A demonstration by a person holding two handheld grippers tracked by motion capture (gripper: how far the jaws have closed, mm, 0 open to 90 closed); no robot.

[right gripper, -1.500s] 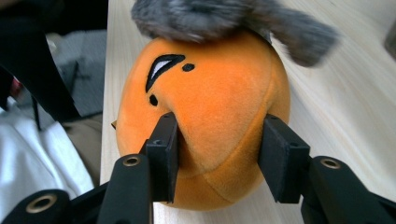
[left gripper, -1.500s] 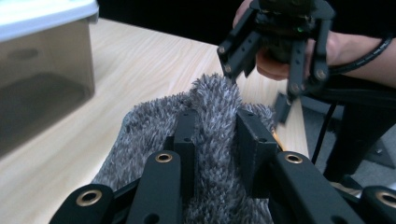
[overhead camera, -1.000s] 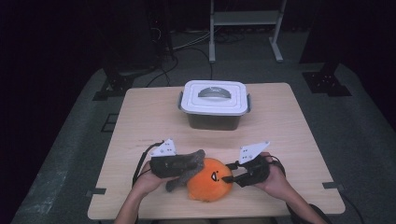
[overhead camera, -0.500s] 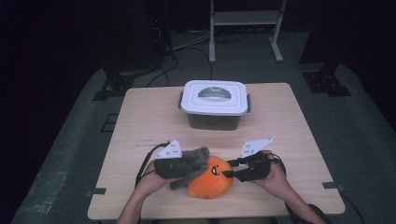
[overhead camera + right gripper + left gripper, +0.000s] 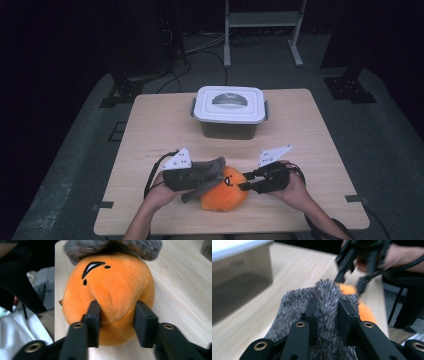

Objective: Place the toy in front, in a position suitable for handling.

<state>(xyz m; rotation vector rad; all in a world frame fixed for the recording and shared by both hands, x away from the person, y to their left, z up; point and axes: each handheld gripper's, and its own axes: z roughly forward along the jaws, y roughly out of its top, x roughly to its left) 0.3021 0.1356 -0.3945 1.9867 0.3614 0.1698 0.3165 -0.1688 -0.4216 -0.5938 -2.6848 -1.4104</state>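
Left gripper (image 5: 325,312) clamped on grey fuzzy hat (image 5: 200,172) atop orange plush (image 5: 225,190) at table's 6 o'clock; right gripper (image 5: 116,322), jaws just closing, pinches plush shallowly, so tugging risks slip.

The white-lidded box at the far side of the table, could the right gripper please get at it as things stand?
Probably not at once: the right gripper has been closing on the orange plush, though bare table lies before the box.
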